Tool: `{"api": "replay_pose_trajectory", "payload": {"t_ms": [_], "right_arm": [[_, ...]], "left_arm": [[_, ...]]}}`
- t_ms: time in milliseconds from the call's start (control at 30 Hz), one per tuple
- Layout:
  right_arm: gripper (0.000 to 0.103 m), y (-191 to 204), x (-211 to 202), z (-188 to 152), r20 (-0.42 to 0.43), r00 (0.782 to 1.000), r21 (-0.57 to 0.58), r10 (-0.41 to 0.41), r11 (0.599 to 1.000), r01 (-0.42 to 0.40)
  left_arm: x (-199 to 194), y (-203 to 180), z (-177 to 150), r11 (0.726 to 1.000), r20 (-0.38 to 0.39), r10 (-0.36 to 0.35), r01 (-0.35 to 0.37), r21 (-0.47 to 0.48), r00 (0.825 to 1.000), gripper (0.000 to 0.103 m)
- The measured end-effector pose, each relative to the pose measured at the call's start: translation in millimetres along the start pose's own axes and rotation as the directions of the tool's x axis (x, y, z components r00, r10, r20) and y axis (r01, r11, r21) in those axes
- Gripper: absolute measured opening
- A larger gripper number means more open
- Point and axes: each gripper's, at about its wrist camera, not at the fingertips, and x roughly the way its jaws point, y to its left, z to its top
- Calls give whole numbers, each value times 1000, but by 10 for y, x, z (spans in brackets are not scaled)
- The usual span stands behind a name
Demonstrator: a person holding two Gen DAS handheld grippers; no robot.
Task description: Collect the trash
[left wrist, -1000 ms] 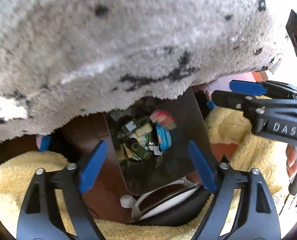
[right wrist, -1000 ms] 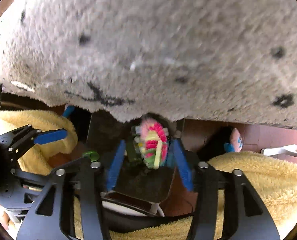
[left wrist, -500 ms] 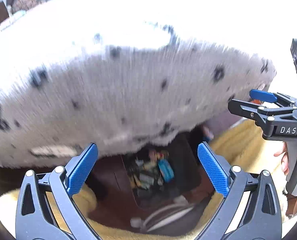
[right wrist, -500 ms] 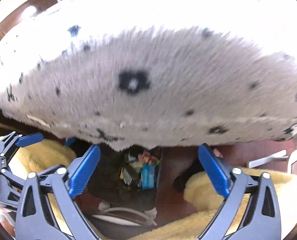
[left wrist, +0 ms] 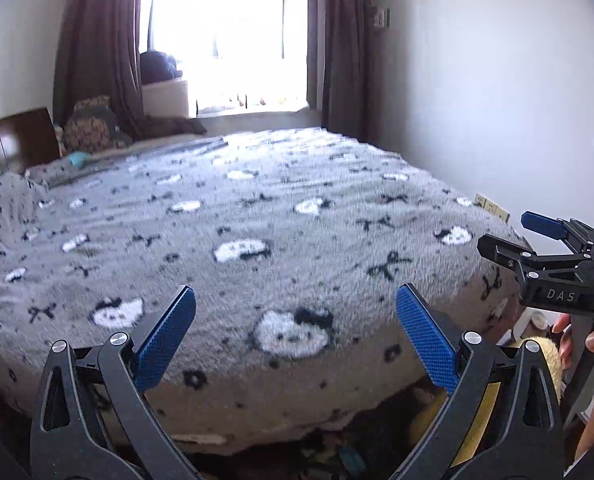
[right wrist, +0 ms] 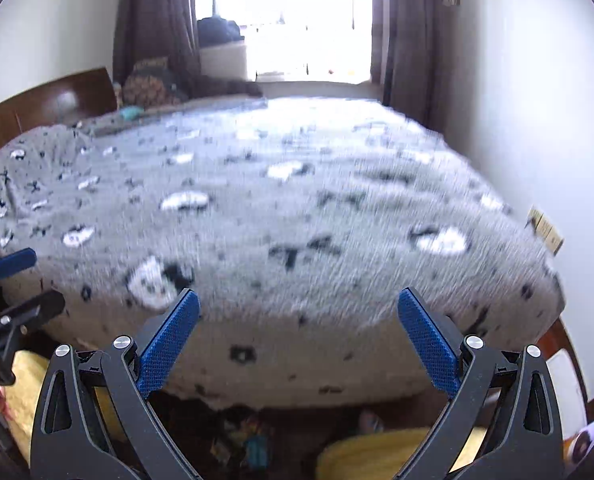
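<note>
My left gripper (left wrist: 295, 312) is open and empty, raised and facing across a bed. My right gripper (right wrist: 299, 316) is also open and empty; it shows at the right edge of the left wrist view (left wrist: 537, 240). The left gripper shows at the left edge of the right wrist view (right wrist: 13, 280). The dark trash bin with colourful wrappers and small bottles sits low under the bed's edge, only partly seen in the right wrist view (right wrist: 249, 440) and the left wrist view (left wrist: 337, 456). A small teal thing (left wrist: 79, 159) lies far off near the headboard.
A bed with a grey fleece blanket (left wrist: 257, 220) printed with bows and white cat faces fills both views. Yellow fluffy fabric (right wrist: 377, 456) lies below. A wooden headboard (right wrist: 49, 108) is at the left, a window with dark curtains (left wrist: 225, 32) behind, a white wall (left wrist: 477, 80) at the right.
Both grippers have tilted up from the trash bin to face across the bed. The right gripper held a pink and yellow wrapper one second ago and opened; it is now empty.
</note>
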Motion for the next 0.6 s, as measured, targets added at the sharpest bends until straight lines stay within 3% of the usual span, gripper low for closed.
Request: {"api": "replay_pose_trajectory", "payload": {"t_ms": [267,400,600], "right_arm": [[100,-106,-281,590,181,983,43,-42,998,34],[100,-111,-412,896,228,972,59,-51,998,38],[100,-143,-539,1095,266,964,68,-29,998,11]], "left_arm": [[-257,67,556,996,177,74,-82,39,981,95],[-293,120,677,996,217,81,-87,20,973,95],[-287,108,713,996,229,78,-83,13,970,95]]}}
